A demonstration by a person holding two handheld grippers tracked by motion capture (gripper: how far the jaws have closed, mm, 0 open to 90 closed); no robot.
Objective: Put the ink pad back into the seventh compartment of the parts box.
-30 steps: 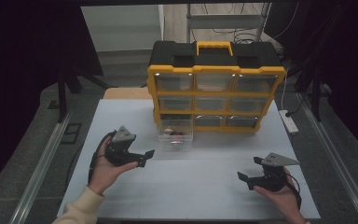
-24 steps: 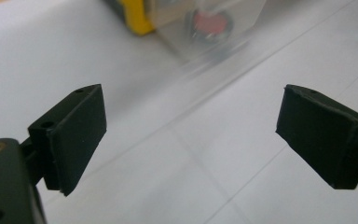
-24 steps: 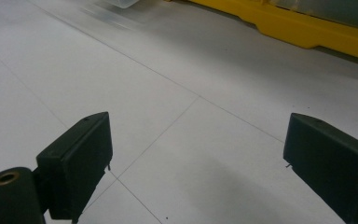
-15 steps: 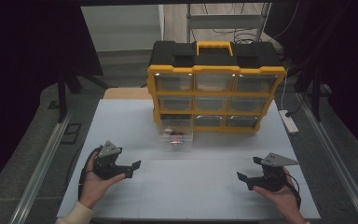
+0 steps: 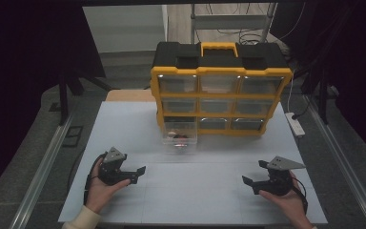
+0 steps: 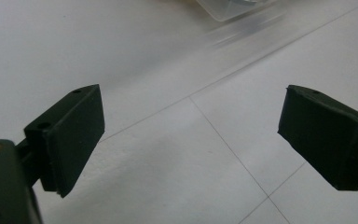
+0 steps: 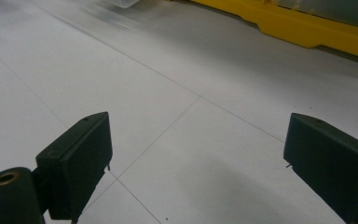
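Both grippers lay low near the front edge of the white table (image 5: 124, 124), each in a hand and pointing inward toward the middle. The left gripper (image 5: 134, 172) sat near the front left corner, its jaws spread with bare table between them; they had just been opening a little further. The right gripper (image 5: 249, 183) sat near the front right corner, jaws likewise spread and holding nothing.

The yellow and black organizer (image 5: 219, 90) stood toward the back edge, slightly right of centre, with three rows of clear drawers. The bottom left drawer (image 5: 181, 138) was pulled out toward the front and stood open, well apart from both grippers. Something small, red and dark, lay inside it (image 5: 181, 140); what it was I could not tell. What the other drawers held was too dim to make out.

By my reading, this was a pause between steps: the drawer was open and neither gripper was engaged. The next move likely called for one gripper, probably the left as the nearer, to travel forward to the drawer, either to pick out the small item or to push the drawer shut squarely.
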